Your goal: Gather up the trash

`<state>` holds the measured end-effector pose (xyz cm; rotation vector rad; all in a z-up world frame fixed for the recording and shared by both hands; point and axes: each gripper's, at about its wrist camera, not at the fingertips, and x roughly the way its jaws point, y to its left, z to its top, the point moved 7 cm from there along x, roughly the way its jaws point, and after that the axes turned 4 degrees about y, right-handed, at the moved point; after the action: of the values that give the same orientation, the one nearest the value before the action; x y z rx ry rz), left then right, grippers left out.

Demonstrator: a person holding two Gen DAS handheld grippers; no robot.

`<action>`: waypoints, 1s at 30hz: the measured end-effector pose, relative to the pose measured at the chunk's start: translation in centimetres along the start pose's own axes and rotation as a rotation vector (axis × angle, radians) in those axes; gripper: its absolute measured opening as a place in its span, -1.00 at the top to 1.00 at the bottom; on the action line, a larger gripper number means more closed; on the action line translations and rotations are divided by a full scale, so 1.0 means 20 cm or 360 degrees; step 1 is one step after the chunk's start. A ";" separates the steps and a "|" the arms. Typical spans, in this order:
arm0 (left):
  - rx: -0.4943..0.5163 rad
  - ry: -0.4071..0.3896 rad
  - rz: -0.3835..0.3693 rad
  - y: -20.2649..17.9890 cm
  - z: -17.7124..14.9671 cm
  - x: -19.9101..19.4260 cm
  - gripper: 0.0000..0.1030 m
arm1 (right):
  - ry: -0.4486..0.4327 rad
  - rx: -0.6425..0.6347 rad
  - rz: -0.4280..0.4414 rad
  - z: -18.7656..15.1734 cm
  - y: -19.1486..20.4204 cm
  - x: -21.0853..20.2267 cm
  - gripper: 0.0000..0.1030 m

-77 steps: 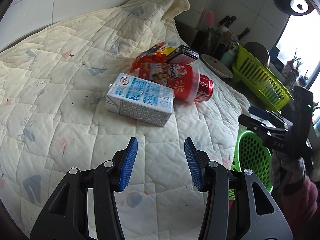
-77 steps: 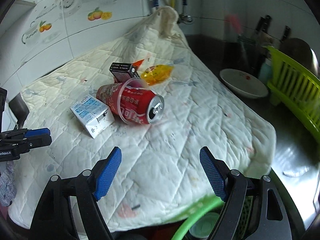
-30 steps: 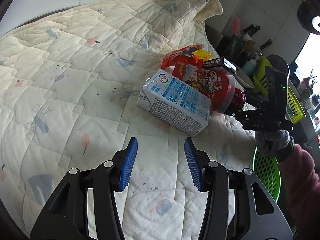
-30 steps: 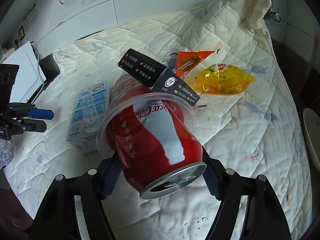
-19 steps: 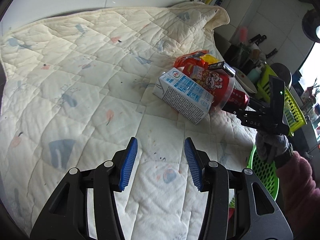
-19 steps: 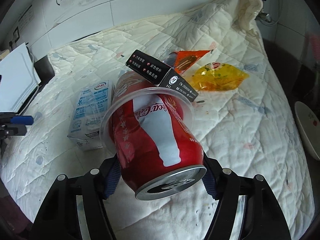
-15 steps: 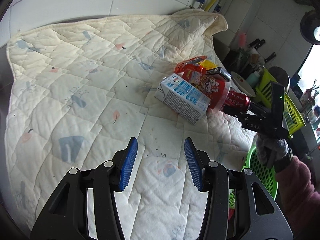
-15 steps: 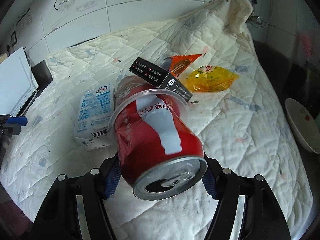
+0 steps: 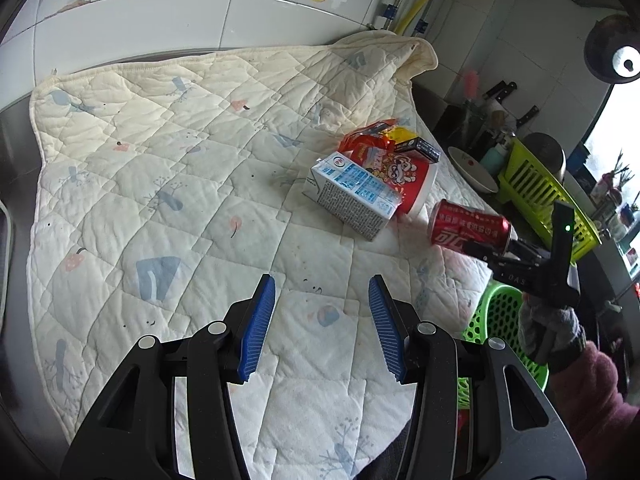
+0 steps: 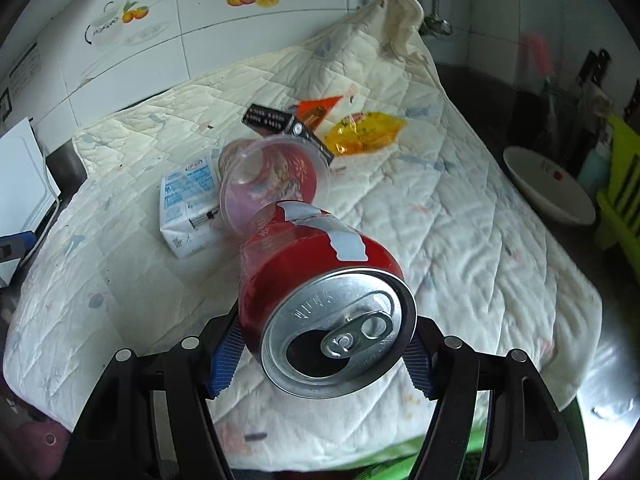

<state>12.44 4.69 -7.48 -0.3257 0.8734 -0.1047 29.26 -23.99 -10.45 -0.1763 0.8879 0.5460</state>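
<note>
My right gripper is shut on a red cola can and holds it off the quilt, its opened top toward the camera. The can and right gripper also show in the left wrist view, above the quilt's right edge. A red-printed plastic cup lies on its side, next to a blue-and-white milk carton, a black box, an orange wrapper and a yellow wrapper. My left gripper is open and empty, over the quilt's near part.
A cream quilt covers the counter. A green mesh basket stands below its right edge. A white bowl, a green dish rack and knives are at the far right. Tiled wall lies behind.
My right gripper has pulled the cola can out of the plastic cup and lifted it back toward the quilt's edge. My left gripper has drawn back from the trash pile.
</note>
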 end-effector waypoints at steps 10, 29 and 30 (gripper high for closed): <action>-0.0001 -0.0005 -0.0007 0.00 -0.02 -0.03 0.05 | 0.0135 -0.0002 -0.0021 -0.14 0.04 0.08 -0.28; -0.0022 0.0014 0.0003 0.02 -0.04 -0.02 0.05 | 0.0195 -0.0057 -0.0031 -0.05 0.08 0.23 -0.44; -0.0022 0.0016 0.0003 0.02 -0.04 -0.02 0.05 | 0.0199 -0.0058 -0.0031 -0.05 0.08 0.24 -0.44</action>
<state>11.45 5.04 -7.82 -0.3375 0.8846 -0.0985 30.08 -21.16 -14.62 -0.2538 0.9970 0.5378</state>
